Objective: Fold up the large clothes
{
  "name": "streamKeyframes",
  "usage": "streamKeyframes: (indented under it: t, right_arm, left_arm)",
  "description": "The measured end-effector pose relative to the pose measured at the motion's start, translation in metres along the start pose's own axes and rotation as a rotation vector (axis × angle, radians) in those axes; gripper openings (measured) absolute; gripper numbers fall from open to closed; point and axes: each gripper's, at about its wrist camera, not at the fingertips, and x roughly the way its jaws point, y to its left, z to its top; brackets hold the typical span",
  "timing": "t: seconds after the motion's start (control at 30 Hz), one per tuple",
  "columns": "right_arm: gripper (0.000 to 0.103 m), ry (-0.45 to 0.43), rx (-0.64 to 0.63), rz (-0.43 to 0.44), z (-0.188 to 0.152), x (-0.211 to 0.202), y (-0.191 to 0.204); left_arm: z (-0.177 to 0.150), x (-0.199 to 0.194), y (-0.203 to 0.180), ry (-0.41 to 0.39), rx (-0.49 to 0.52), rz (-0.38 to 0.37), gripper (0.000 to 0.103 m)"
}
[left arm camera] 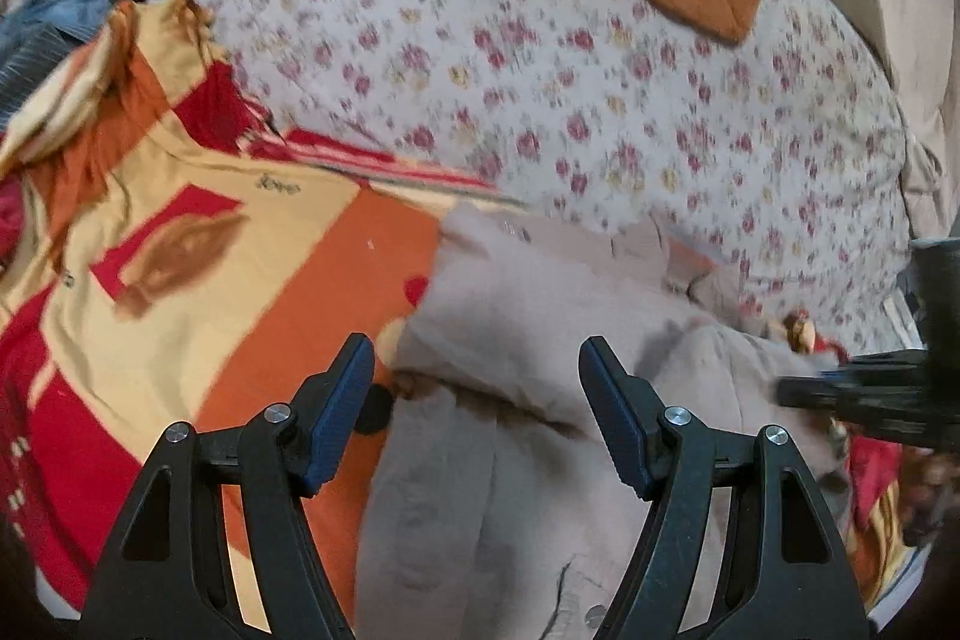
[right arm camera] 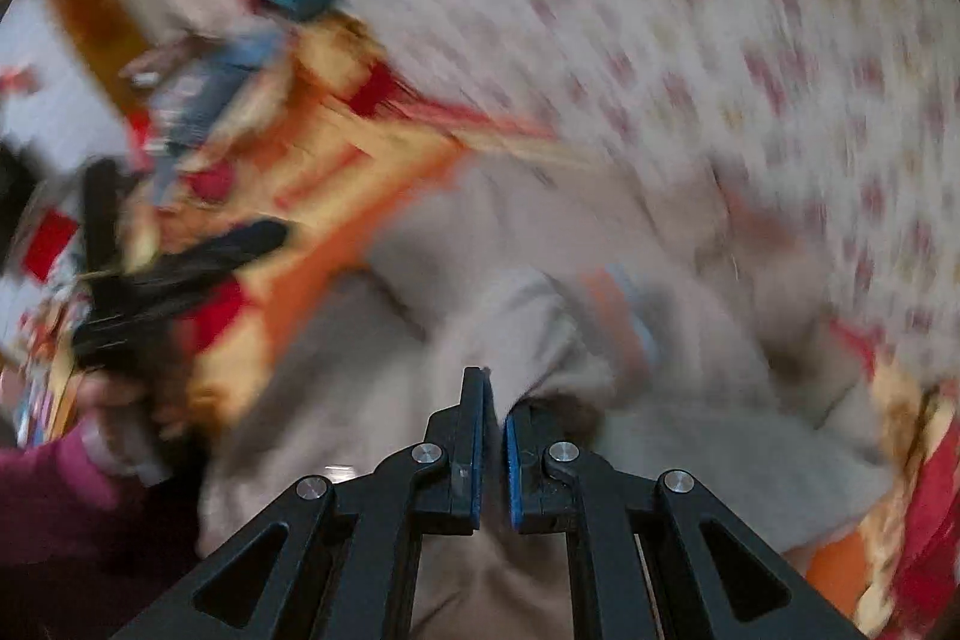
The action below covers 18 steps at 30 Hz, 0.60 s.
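The beige garment (left arm camera: 516, 316) lies rumpled near the cameras, on an orange-and-red blanket (left arm camera: 198, 244) beside a floral quilt (left arm camera: 540, 70). The left gripper (left arm camera: 477, 370) hovers over it, fingers spread wide, nothing between them. The right gripper (right arm camera: 493, 400) has its fingers pinched together — whether cloth is caught, the blur hides.

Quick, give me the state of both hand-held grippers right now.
Left hand-held gripper: open, nothing between its fingers, over the beige garment.
Right hand-held gripper: shut; whether it pinches the beige garment cannot be told in the blur.
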Motion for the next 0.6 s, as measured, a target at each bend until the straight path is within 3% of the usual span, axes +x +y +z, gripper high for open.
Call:
streamKeyframes:
  t: [0.1,0.2,0.23,0.3,0.33,0.37,0.6]
  right_arm:
    - [0.005,0.073,0.106,-0.072,-0.021,0.038,-0.033]
    - [0.006,0.035,0.182,-0.079,-0.043,0.044,-0.051]
    - [0.011,0.003,0.217,-0.064,-0.05,0.038,-0.055]
    - [0.038,-0.072,0.305,-0.007,-0.063,0.021,-0.062]
    - [0.059,-0.112,0.337,0.028,-0.072,0.013,-0.063]
    - [0.067,-0.148,0.356,0.044,-0.08,0.005,-0.063]
    - [0.067,-0.229,0.372,0.072,-0.133,-0.036,-0.042]
  left_arm:
    - [-0.009,0.02,-0.007,0.063,0.024,-0.081,0.071]
    - [-0.01,0.036,-0.016,0.123,-0.001,-0.158,0.071]
    - [-0.01,0.041,-0.02,0.145,-0.018,-0.195,0.071]
    - [-0.007,0.05,-0.03,0.197,-0.044,-0.269,0.072]
    - [-0.006,0.053,-0.036,0.212,-0.042,-0.291,0.076]
    - [-0.004,0.057,-0.042,0.223,-0.038,-0.311,0.081]
    - [-0.001,0.101,-0.077,0.359,-0.071,-0.364,0.081]
